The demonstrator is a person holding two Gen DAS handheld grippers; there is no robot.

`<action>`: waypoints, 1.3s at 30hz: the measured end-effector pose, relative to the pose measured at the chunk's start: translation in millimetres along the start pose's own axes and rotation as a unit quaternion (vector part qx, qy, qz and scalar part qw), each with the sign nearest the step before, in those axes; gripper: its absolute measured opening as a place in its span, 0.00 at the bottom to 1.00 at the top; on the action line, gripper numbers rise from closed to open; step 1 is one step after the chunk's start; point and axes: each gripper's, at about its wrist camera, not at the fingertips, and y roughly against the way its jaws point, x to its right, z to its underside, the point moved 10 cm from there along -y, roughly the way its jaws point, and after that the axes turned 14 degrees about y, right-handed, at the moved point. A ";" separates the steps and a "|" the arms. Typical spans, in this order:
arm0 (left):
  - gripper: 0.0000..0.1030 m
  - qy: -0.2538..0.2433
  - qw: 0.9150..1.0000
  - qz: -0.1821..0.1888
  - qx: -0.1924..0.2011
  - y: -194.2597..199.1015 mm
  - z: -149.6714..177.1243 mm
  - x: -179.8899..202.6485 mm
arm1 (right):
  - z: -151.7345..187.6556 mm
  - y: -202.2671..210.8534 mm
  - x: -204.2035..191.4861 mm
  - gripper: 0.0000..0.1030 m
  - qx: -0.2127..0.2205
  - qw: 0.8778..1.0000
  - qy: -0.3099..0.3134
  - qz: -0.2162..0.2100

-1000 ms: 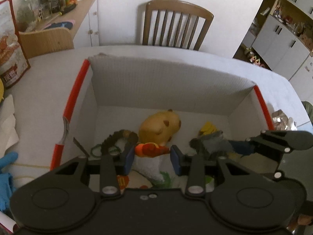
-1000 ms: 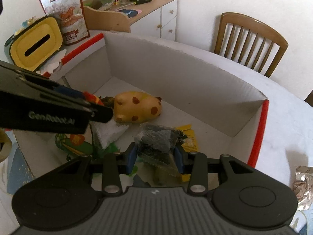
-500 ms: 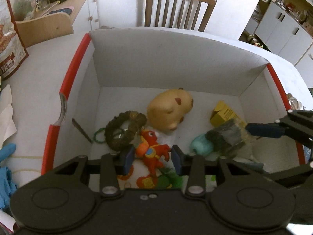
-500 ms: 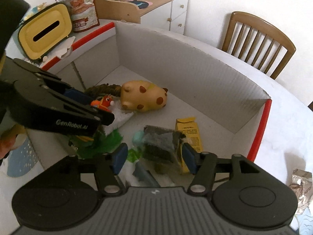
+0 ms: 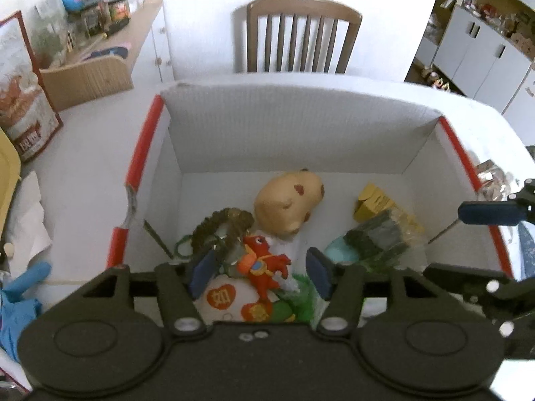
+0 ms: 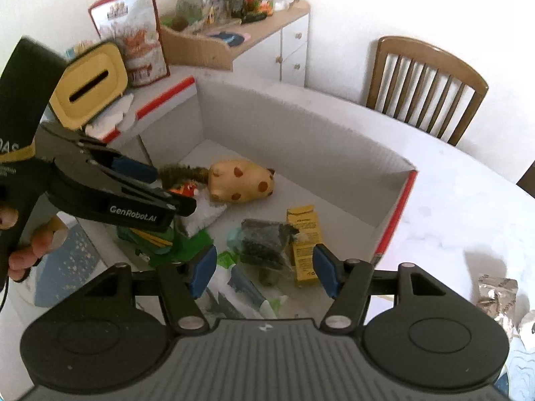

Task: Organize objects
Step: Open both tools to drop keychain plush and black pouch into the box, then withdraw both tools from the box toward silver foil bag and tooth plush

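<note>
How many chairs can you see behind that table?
1. A wooden chair with a slatted back stands against the white wall at the table's far side, beyond the box. Others may be hidden outside the view.

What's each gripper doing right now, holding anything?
Left gripper: open, just been opening, over the red toy, not gripping.
Right gripper: open, over the dark packet, nothing held.

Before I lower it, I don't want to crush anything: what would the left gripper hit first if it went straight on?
Most likely the red dragon toy, lying between the open fingers of the left gripper in the white box. Depth is unclear.
</note>
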 end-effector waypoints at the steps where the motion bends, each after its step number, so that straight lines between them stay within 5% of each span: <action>1: 0.61 0.002 1.000 0.001 0.006 5.0 -0.3 0.0 | -0.4 5.1 1.0 0.61 0.007 1.000 -0.009 -0.002; 24: 0.79 0.008 0.996 0.015 0.093 105.5 19.4 30.9 | 9.5 102.0 -11.5 0.71 0.104 0.993 -0.054 -0.019; 39: 0.99 -0.007 0.992 0.030 0.126 139.1 34.8 105.8 | 52.6 162.0 17.4 0.81 0.146 0.987 -0.071 -0.020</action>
